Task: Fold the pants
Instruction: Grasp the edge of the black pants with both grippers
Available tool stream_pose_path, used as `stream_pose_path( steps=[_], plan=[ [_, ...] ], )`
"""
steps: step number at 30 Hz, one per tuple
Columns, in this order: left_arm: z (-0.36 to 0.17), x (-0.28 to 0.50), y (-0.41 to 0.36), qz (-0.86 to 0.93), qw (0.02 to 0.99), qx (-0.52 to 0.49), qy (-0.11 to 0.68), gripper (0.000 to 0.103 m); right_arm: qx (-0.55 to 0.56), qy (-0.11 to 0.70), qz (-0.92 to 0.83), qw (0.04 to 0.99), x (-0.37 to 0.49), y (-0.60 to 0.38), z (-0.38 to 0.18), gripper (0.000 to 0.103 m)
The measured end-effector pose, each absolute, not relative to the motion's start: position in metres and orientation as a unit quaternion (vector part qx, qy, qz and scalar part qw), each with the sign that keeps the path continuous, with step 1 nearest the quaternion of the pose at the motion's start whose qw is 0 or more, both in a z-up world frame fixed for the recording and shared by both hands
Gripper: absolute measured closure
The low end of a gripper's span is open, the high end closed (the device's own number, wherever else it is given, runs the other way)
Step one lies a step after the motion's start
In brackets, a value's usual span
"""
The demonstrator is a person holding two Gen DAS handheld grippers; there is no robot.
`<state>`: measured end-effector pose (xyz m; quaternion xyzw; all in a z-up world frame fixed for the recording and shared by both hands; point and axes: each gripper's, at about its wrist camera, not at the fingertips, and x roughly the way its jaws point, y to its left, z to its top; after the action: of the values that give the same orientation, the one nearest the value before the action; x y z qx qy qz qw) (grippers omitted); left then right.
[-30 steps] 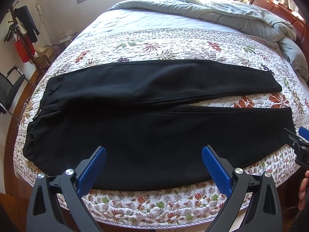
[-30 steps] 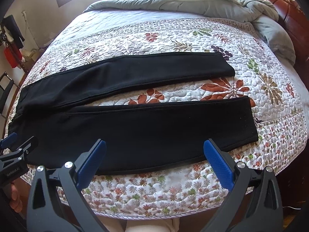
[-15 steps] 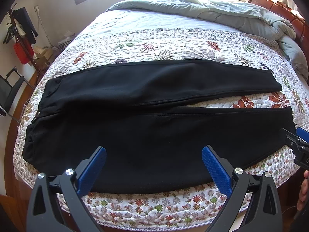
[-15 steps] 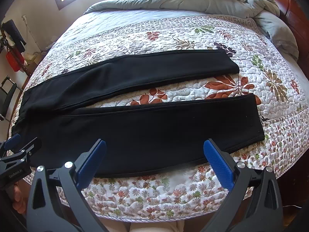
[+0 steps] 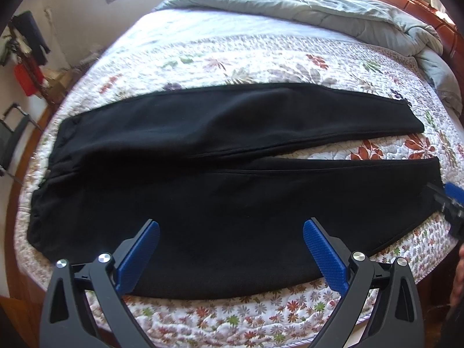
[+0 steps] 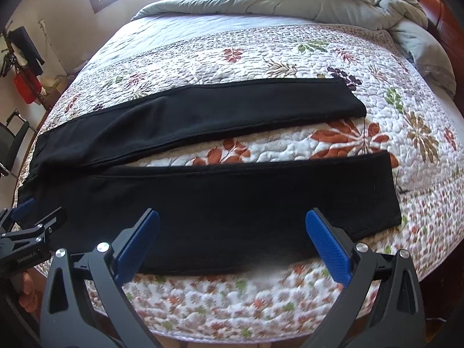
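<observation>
Black pants lie flat across the bed, legs spread in a V. Left gripper and right gripper hover wide open and empty over the near leg. Risk: pinching one fabric layer, probably dragging the leg crooked.

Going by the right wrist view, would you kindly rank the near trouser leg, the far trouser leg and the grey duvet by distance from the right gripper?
1. Near trouser leg, just ahead of the right gripper.
2. Far trouser leg, mid-bed.
3. Grey duvet, bunched at the far end.
</observation>
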<state>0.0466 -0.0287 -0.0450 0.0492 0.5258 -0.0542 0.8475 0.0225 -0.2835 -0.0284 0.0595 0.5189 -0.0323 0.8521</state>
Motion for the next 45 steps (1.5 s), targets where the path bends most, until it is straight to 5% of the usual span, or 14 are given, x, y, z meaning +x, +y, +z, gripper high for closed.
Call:
stream_pose_path(
  steps=[8, 22, 24, 26, 27, 29, 45],
  plan=[
    [-0.046, 0.119, -0.021, -0.110, 0.861, 0.000, 0.496, 0.004, 0.059, 0.522, -0.057, 0.849, 0.124, -0.397, -0.030, 0.003],
    [-0.074, 0.268, -0.085, -0.211, 0.807, 0.035, 0.550, 0.004, 0.108, 0.617, -0.020, 0.779, 0.250, -0.522, -0.125, 0.003],
    [-0.080, 0.277, -0.090, -0.222, 0.803, 0.036, 0.552, 0.004, 0.099, 0.607, -0.006, 0.788, 0.250, -0.520, -0.123, 0.022],
    [-0.085, 0.283, -0.093, -0.226, 0.800, 0.037, 0.555, 0.004, 0.099, 0.603, 0.017, 0.791, 0.251, -0.519, -0.117, 0.059],
    [-0.088, 0.287, -0.095, -0.227, 0.798, 0.037, 0.557, 0.004, 0.101, 0.605, 0.024, 0.790, 0.251, -0.519, -0.114, 0.063],
    [-0.093, 0.293, -0.098, -0.233, 0.796, 0.036, 0.558, 0.004, 0.099, 0.602, 0.037, 0.791, 0.250, -0.519, -0.106, 0.087],
    [-0.102, 0.318, -0.172, -0.430, 0.726, 0.136, 0.520, 0.004, 0.082, 0.461, 0.201, 0.861, 0.197, -0.508, 0.018, 0.089]
  ],
)
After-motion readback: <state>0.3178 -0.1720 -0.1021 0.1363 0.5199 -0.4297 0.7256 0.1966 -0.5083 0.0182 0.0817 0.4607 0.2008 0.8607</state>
